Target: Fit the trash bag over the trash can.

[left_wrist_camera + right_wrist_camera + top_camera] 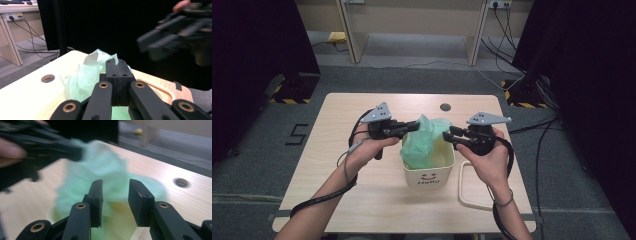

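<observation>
A small cream bin with a smile and "Hello" on its front stands mid-table. A pale green plastic bag lines it and bulges above the rim. My left gripper comes in from the left, and its jaws are pressed together on the bag's raised edge. From the right, my right gripper hovers at the bin's top. Its jaws stand apart, with the green bag beyond them and nothing pinched. The left gripper shows blurred at the bag's far side.
A cream ring-shaped lid frame lies flat on the table just right of the bin. The wooden table has a round cable hole behind the bin. Dark curtains and cables surround the table.
</observation>
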